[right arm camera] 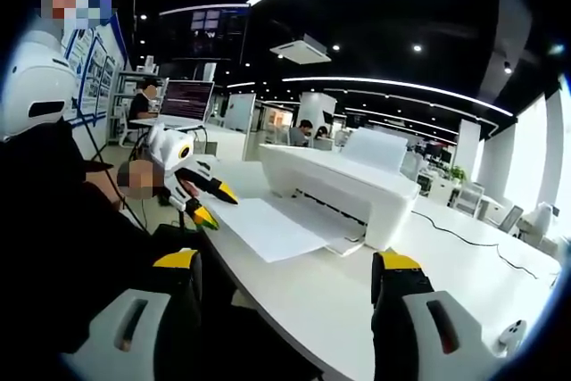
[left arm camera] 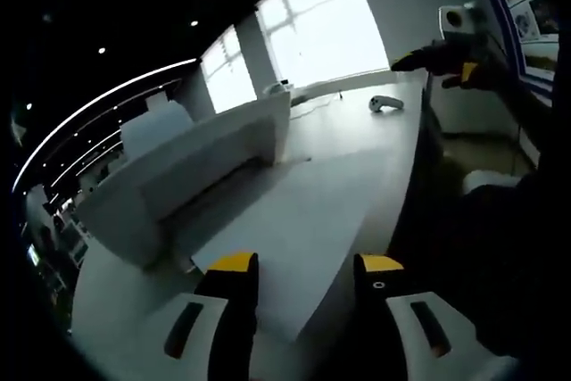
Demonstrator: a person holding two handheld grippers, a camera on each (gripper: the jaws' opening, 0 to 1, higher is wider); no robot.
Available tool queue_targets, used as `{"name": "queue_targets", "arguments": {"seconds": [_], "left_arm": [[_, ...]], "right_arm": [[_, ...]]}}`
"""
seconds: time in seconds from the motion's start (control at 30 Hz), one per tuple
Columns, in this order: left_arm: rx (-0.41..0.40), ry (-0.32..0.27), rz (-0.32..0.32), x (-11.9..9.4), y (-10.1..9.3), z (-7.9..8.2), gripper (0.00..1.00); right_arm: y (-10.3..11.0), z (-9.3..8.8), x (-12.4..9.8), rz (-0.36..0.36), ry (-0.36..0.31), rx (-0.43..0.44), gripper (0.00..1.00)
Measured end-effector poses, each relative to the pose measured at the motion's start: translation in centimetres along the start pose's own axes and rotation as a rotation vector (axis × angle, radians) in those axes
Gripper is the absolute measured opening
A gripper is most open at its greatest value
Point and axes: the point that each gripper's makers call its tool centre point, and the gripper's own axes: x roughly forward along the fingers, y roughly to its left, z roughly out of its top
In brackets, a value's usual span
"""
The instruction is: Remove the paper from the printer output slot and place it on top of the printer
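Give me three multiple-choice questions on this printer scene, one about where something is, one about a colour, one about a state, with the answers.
1. Where does the white sheet of paper lie?
A. On top of the printer
B. Sticking out of the output slot of the white printer over the white table
C. On the floor

2. What colour are the tips of the left gripper?
A. Yellow
B. Red
C. Blue

3. How do the jaws of the right gripper stand?
A. Shut on the paper
B. Shut on nothing
C. Open, holding nothing

Answers: B, the sheet runs from the printer's front slot out across the table; A, both tips are yellow in the left gripper view; C, a wide gap shows between the jaws, short of the paper.
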Motion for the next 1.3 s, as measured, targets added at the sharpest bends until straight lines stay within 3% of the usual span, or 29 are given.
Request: {"name": "queue_targets", "arguments": {"seconds": [1.3], "left_arm": [[0.011,-0.014,0.006,0.34,0.20,0.04,0.40]], "right_arm": [[-0.01,-0.09,0.04,0.003,0.001,-0.005,0.73]]}}
